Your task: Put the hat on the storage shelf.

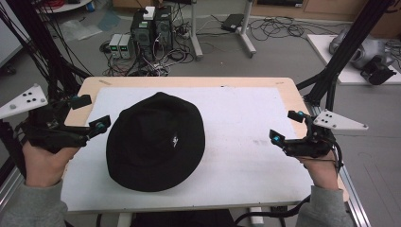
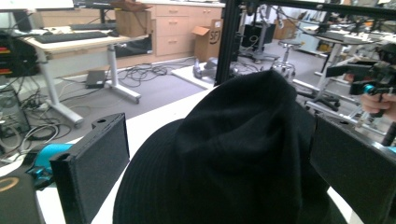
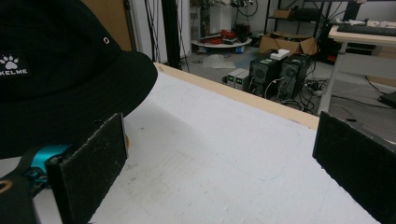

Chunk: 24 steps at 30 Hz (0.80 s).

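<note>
A black bucket hat lies crown up on the white mat, left of the middle. My left gripper hovers at the hat's left brim, open, its jaws wide apart. In the left gripper view the hat rises close ahead of the open left gripper, apart from both pads. My right gripper is open near the mat's right edge, well away from the hat. In the right gripper view the hat, with a white paw label, sits to the left beyond the open right gripper.
The wooden table ends just beyond the mat on all sides. Black frame posts stand at both back corners. Computer towers and cables lie on the floor behind. A hand with the other gripper is visible far right.
</note>
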Tool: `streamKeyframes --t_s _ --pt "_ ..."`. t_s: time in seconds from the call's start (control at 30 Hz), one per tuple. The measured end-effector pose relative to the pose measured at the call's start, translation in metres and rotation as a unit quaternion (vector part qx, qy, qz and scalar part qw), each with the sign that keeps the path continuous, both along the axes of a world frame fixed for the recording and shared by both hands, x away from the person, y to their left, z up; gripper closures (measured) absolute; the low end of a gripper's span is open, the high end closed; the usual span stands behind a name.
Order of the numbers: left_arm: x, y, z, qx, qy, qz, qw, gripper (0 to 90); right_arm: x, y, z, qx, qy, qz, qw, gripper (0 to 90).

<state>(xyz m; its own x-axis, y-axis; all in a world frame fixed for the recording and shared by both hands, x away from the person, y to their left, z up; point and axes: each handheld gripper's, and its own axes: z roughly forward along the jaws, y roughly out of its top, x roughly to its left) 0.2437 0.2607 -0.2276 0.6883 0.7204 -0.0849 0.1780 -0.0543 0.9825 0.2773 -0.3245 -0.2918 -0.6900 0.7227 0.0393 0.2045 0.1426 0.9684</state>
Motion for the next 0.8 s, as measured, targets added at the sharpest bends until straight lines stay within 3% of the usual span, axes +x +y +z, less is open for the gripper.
streamKeyframes --t_s 0.23,0.47,0.8 --pt "-0.008 0.009 -0.011 -0.002 -0.009 0.033 0.9994 5.9 0.000 0.000 0.000 0.000 -0.001 0.000 1.0000 2.3" --pt "-0.012 0.021 -0.025 -0.013 -0.004 0.059 0.9982 5.9 0.001 -0.001 -0.001 0.000 -0.001 -0.001 1.0000 2.3" --pt "-0.015 0.026 -0.035 0.001 -0.003 0.102 0.9948 5.9 0.001 0.000 -0.001 -0.001 -0.005 -0.008 1.0000 2.3"
